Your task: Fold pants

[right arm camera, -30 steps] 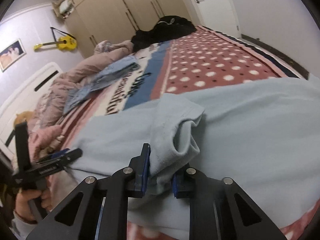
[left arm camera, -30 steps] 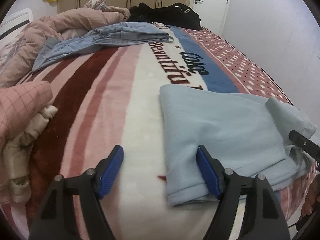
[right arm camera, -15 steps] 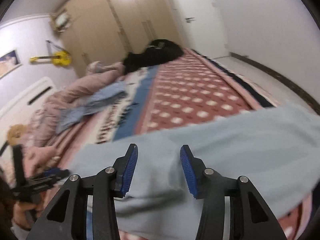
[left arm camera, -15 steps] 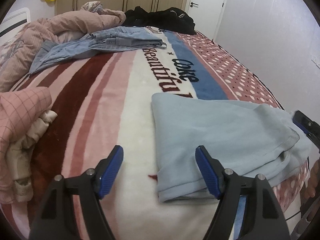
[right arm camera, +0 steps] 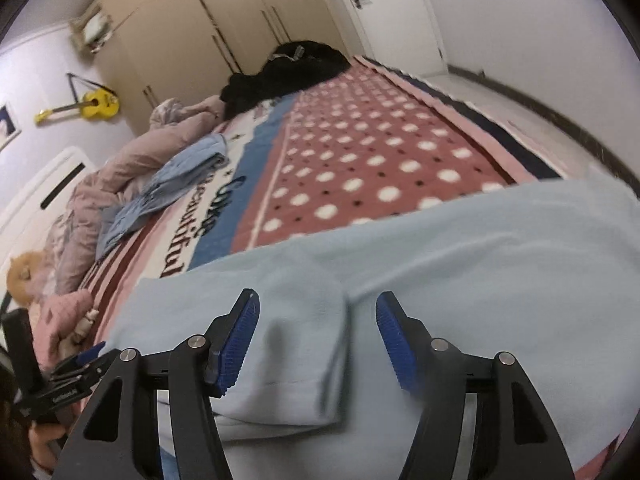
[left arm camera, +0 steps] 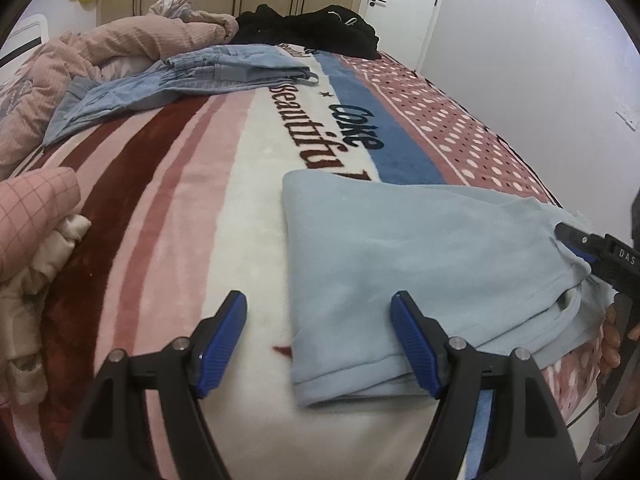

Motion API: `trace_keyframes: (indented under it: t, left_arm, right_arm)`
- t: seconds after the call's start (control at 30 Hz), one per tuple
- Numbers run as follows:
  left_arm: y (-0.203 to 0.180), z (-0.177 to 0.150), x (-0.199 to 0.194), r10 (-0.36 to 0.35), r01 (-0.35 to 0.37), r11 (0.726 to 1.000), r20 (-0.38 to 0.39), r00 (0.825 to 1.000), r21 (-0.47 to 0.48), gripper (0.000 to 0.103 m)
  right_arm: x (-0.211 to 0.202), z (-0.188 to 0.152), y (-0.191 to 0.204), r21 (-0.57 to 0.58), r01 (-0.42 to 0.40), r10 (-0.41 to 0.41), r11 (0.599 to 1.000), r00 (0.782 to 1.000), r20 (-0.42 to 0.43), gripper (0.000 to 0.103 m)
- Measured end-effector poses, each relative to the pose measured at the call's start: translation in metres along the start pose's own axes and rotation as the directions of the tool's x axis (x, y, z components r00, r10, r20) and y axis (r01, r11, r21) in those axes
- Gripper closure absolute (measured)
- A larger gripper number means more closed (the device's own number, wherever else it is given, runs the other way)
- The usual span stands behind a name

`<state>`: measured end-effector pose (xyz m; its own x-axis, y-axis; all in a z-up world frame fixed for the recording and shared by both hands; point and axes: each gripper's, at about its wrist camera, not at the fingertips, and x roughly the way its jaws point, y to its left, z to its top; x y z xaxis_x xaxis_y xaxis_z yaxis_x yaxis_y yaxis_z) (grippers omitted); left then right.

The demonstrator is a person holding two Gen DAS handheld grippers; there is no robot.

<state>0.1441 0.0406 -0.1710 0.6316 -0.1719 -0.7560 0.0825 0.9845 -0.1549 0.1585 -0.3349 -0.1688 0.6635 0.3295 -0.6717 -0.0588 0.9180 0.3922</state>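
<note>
Light blue pants (left arm camera: 408, 248) lie folded across the near end of the bed; they also show in the right wrist view (right arm camera: 460, 280). My left gripper (left arm camera: 320, 338) is open and empty, its jaws astride the pants' left folded edge, just above the blanket. My right gripper (right arm camera: 316, 340) is open and empty, hovering over a folded-over flap of the pants (right arm camera: 296, 344). The right gripper's tip shows in the left wrist view (left arm camera: 576, 240) at the pants' right edge. The left gripper shows in the right wrist view (right arm camera: 86, 356) at lower left.
The bed carries a striped and dotted blanket (left arm camera: 192, 184). Denim jeans (left arm camera: 188, 80), a pink duvet (left arm camera: 100, 48) and black clothes (left arm camera: 316, 28) lie farther back. Pink checked cloth (left arm camera: 32, 208) lies at the left. The wall (left arm camera: 540, 60) is to the right.
My right gripper has opened and let go of the pants' flap, which now lies flat on the pants. My left gripper stayed open and moved little.
</note>
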Motion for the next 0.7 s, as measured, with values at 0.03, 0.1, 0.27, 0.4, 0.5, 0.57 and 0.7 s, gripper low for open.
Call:
trace_keyframes:
  t: [0.03,0.1,0.27,0.4,0.5,0.57,0.7]
  left_arm:
    - [0.000,0.000,0.000,-0.002,0.002,1.000,0.000,1.000,-0.001,0.031]
    - [0.000,0.000,0.000,-0.002,0.002,1.000,-0.002,1.000,-0.003,0.031]
    - [0.002,0.000,0.000,-0.002,0.002,1.000,-0.002,1.000,0.001,0.031]
    - [0.004,0.001,0.000,0.000,0.000,1.000,-0.001,1.000,-0.008,0.031]
    - [0.005,0.001,-0.001,0.001,-0.001,1.000,0.000,1.000,-0.008,0.031]
    - [0.004,0.001,-0.001,0.001,-0.001,1.000,0.000,1.000,-0.009,0.031]
    - [0.005,0.001,-0.001,-0.001,0.001,1.000,-0.002,1.000,-0.008,0.031]
  right_arm:
    - [0.004,0.000,-0.001,0.004,-0.038,0.038,0.999,0.999,-0.021,0.046]
    - [0.011,0.000,-0.003,0.035,-0.164,0.165,0.986,0.985,-0.042,0.061]
    - [0.008,0.004,0.011,-0.005,-0.243,0.243,0.970,0.970,0.016,0.069]
    - [0.000,0.011,0.018,-0.037,-0.259,0.261,0.965,0.963,0.069,0.079]
    - [-0.005,0.014,0.014,-0.041,-0.217,0.220,0.975,0.972,0.079,0.095]
    - [-0.003,0.015,0.008,-0.027,-0.184,0.186,0.983,0.981,0.064,0.095]
    - [-0.005,0.013,-0.014,0.048,-0.142,0.140,0.989,0.989,0.045,0.090]
